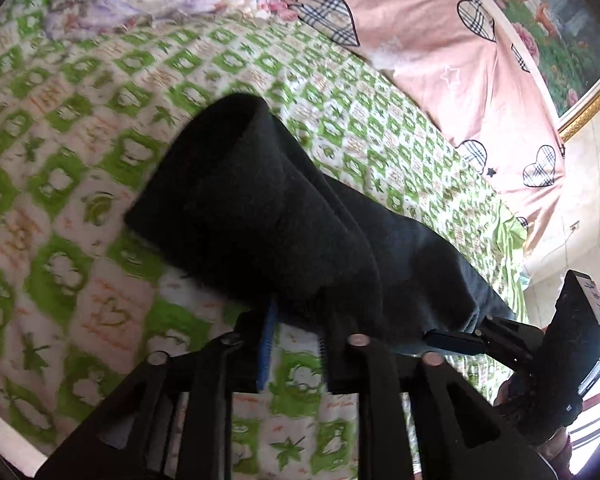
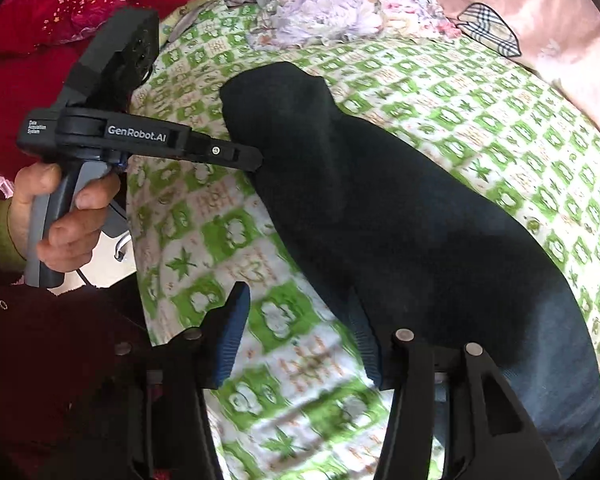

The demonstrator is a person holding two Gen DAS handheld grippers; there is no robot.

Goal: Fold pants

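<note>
Black pants (image 1: 260, 216) lie folded lengthwise on the green-and-white checked bedsheet (image 1: 60, 184); they also show in the right wrist view (image 2: 400, 220). My left gripper (image 1: 296, 336) is at the near edge of the pants, its jaws apart with the cloth draped over the right finger. In the right wrist view the left gripper (image 2: 256, 158) touches the pants' side. My right gripper (image 2: 304, 340) is open over the sheet, its right finger at the pants' edge; it also shows in the left wrist view (image 1: 456, 342).
A pink quilt with plaid hearts (image 1: 440, 40) lies along the far side of the bed. A lilac floral pillow (image 2: 332, 4) sits at the head. Red fabric (image 2: 40, 12) is at the left. A framed picture (image 1: 560, 20) hangs on the wall.
</note>
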